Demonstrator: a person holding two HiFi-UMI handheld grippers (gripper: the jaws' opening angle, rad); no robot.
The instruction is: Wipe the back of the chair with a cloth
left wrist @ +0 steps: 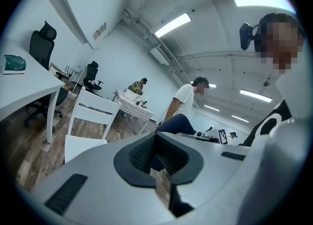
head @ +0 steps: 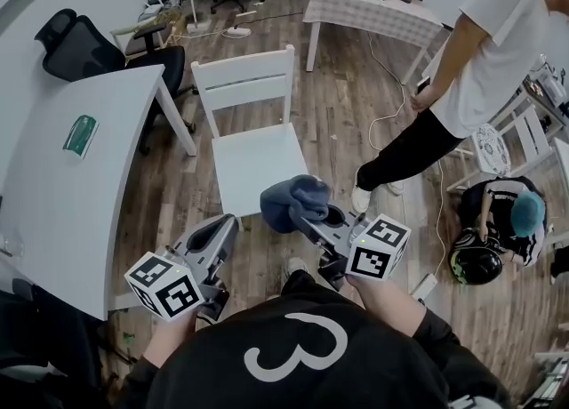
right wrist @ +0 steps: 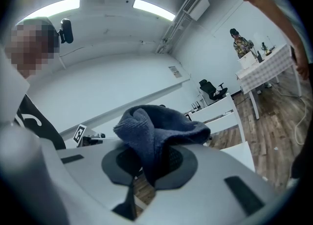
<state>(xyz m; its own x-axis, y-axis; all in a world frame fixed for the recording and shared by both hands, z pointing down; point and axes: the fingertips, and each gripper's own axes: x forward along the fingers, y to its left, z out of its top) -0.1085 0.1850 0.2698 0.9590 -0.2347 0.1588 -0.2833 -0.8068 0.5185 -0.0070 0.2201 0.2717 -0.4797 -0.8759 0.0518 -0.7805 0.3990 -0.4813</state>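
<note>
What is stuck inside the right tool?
A dark blue cloth is pinched in the right tool and bunches up above it. The bit squeezed inside is covered, so it cannot be seen.

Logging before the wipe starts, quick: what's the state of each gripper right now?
Left gripper: open a little, nothing between its jaws.
Right gripper: closed on the blue cloth.

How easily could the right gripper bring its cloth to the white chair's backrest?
Probably easily. The right gripper, shut on the blue cloth, hangs by the front of the seat. The backrest lies beyond it, with nothing standing between.
</note>
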